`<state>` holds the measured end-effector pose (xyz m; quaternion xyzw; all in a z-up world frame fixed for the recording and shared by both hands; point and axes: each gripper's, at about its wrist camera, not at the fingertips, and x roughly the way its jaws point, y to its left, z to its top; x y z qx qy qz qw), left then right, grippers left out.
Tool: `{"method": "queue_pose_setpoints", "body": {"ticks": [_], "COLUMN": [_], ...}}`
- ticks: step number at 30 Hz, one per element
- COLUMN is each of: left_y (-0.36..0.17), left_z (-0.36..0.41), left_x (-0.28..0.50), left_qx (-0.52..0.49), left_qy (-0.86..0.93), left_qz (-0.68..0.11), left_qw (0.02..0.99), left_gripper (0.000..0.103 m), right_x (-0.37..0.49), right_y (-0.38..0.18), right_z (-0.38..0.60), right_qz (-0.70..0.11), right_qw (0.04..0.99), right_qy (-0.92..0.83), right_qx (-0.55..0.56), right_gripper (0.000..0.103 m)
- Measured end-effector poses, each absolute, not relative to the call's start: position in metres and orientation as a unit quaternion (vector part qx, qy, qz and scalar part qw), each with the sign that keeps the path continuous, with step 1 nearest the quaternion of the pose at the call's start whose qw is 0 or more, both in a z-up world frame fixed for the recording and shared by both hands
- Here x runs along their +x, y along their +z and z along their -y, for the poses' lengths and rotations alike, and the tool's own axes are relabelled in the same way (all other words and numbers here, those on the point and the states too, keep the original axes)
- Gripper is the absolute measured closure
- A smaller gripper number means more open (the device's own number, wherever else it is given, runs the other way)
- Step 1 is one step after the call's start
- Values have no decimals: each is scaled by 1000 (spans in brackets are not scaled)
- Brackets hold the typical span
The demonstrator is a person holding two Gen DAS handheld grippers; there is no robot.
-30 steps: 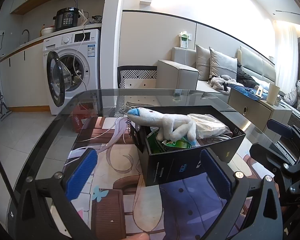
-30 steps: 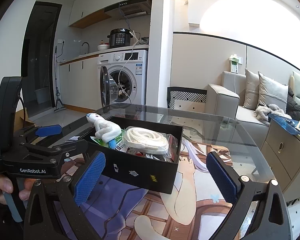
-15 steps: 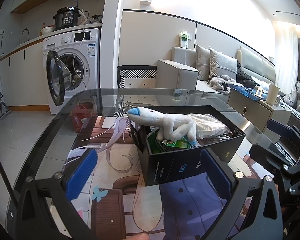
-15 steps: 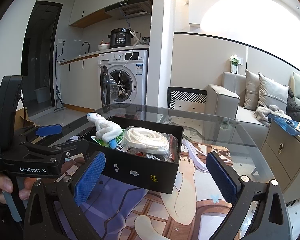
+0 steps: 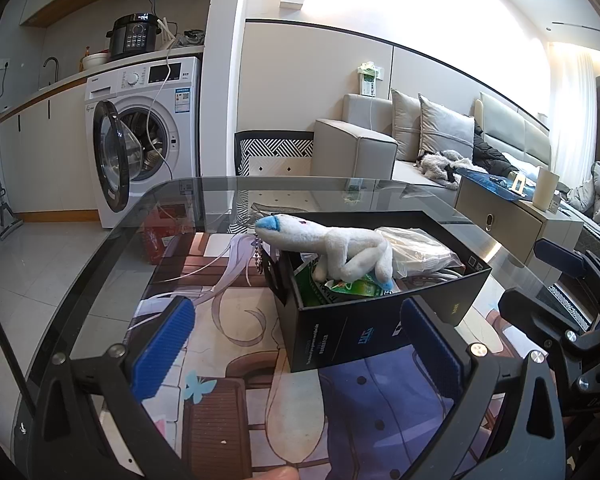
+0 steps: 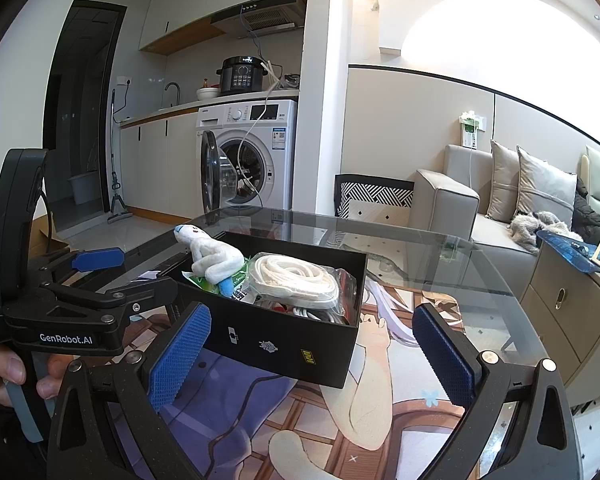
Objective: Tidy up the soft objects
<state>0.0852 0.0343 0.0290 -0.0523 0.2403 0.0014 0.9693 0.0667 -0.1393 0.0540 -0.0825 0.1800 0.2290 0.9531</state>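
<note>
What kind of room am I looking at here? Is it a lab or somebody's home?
Most likely somebody's home, an open-plan flat. A white front-loading washing machine stands under a kitchen counter bearing a black electric pressure cooker, and a grey cushioned sofa sits beyond the glass-topped table.

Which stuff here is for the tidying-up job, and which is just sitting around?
For the job: white plush toy, bagged white rope, black box, left gripper, right gripper.

Just around: washing machine, pressure cooker, sofa, glass table.

One black box [image 5: 364, 326] — one plush toy [image 5: 340, 248].
</note>
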Motion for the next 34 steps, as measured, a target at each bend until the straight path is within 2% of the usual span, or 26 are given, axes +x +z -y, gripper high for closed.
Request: {"method": "queue_pose_setpoints", "body": {"ticks": [34], "left_y": [31], "left_z": [-31], "left_x": [84], "left_qx": [-52], "left_qy": [-5], "left_qz": [-238], "left_qw": [970], "left_gripper": [0], "right_x": [65], "right_y": [53], "right_z": [138], "right_qz": [-179], "right_qw": [953], "right_qy": [229], "right_qx": [-84], "right_gripper": [1]}}
